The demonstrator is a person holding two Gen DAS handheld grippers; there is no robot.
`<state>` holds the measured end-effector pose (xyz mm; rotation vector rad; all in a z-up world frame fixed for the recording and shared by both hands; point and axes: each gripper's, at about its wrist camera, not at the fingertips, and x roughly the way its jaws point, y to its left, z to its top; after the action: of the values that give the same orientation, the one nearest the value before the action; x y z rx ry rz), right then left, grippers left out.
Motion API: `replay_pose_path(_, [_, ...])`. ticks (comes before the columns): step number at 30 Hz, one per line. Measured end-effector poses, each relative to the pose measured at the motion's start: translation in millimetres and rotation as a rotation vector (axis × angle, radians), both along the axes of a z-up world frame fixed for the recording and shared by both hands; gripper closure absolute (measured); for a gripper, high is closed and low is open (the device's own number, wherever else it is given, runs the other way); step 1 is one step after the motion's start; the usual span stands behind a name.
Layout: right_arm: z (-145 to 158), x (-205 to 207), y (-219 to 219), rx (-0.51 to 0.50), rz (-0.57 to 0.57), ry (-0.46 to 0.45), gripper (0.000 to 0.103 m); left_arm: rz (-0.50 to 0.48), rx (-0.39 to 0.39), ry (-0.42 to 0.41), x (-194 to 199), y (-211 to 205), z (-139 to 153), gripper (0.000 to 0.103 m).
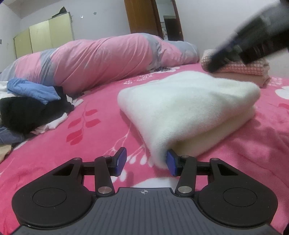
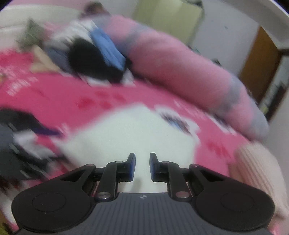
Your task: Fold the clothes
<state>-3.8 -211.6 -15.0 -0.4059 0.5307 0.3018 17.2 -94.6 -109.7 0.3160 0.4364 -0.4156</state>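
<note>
My left gripper (image 1: 145,161) fingers stand apart at the near corner of the soft, thick, light white fleece (image 1: 189,112), best pinched through its layered edge; my right gripper (image 2: 142,167) hangs parted above it, holding nothing.

Bedroom with pale walls (image 1: 101,23). Bed covered by a bright pink floral blanket (image 1: 101,133). Behind the bed, pale yellow wardrobe (image 1: 45,36) at left; right of the wardrobe, brown wooden door frame (image 1: 142,16) opening onto darker space.
</note>
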Motion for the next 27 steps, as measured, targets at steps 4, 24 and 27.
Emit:
replay_pose_path(4, [-30.6,25.3,18.1,-0.016,0.021,0.096,0.087,-0.013,0.001,0.000,-0.8,2.3,-2.2,0.054])
replay_pose_path(24, [-62.3,41.4,26.1,0.041,0.021,0.226,0.086,-0.034,-0.088,0.104,-5.5,29.3,-9.7,0.054])
replay_pose_path(27, [-60.7,38.5,21.3,0.071,0.000,0.229,0.086,-0.062,-0.159,0.091,-16.9,46.0,0.9,0.050])
